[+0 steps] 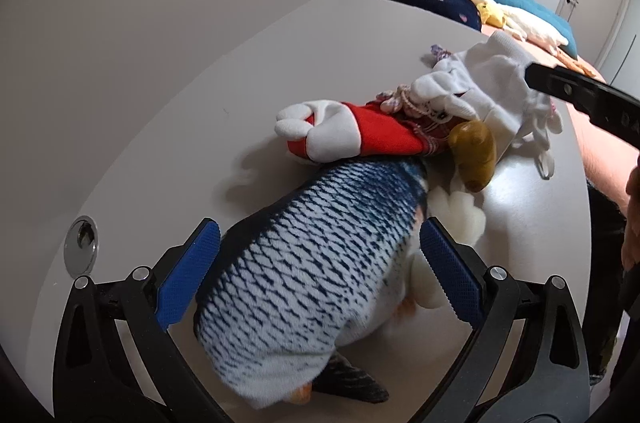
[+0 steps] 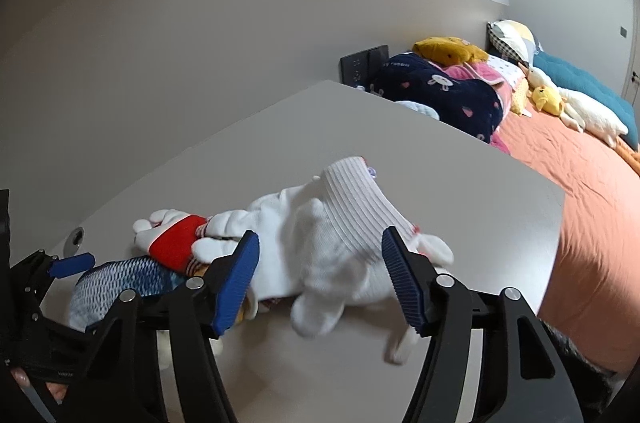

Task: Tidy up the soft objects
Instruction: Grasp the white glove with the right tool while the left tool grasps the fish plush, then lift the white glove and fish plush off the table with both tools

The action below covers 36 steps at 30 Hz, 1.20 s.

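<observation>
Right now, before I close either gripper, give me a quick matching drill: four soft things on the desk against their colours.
Things:
1. Fish
2. Sock
3. Bear
4. Sleeve

Colours:
A. Red
B. White, ribbed
C. Blue and white scales
D. Mustard brown

Pairs: 1-C, 2-B, 3-D, 4-A

The fish lies between the left gripper's open jaws; the sock sits between the right gripper's jaws.
</observation>
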Tool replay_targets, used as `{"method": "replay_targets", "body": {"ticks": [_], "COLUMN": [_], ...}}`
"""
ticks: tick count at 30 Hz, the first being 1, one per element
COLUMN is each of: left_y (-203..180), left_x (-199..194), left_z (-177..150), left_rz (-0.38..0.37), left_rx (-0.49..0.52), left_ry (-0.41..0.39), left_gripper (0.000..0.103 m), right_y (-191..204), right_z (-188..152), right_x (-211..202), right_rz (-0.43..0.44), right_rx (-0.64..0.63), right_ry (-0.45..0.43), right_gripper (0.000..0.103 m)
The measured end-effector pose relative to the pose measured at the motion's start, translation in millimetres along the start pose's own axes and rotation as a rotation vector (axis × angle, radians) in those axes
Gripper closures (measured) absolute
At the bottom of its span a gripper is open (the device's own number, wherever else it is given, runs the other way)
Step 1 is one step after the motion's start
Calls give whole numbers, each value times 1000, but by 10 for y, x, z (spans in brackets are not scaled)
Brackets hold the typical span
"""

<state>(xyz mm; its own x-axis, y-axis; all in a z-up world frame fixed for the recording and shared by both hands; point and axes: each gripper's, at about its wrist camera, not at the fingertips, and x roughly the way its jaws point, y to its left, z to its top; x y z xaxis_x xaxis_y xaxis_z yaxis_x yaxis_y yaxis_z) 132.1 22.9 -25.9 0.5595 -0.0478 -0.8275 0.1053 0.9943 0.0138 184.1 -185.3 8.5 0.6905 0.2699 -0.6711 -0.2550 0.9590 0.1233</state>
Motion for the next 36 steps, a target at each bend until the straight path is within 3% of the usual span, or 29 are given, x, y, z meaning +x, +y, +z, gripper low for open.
{"method": "replay_targets", "body": {"ticks": [6,11,14,19,22,25,36], "left_y": [66,90,102,115,95,44,95], "left_x": [122,187,205,157,64,-30,-446], "left_z": [-26,-47,-58,-76,-62,-39,50], "left_rz": [2,-12,-45,-87,-107,-95,-76], "left_rx": [-2,-12,-34,-76,-91,-92,-119], "left_ry": [24,35,35,21,-20,-70,-186], "left_gripper": [6,9,19,41,55,61,62], "right_y": [62,113,94,40,-21,-28,-26], "right_z": [16,-23,-49,-55,-42,-37,93], "right_x": [219,259,252,172,114,19,-470], "right_rz": [-57,-147,-152,-119,-66,-38,-22], "right_rx": [-53,-123,-135,-110,-73,-57,-38], "right_ry": [22,11,11,-7,-13,-41,-141], "right_gripper": [45,65,72,95,96,96,96]}}
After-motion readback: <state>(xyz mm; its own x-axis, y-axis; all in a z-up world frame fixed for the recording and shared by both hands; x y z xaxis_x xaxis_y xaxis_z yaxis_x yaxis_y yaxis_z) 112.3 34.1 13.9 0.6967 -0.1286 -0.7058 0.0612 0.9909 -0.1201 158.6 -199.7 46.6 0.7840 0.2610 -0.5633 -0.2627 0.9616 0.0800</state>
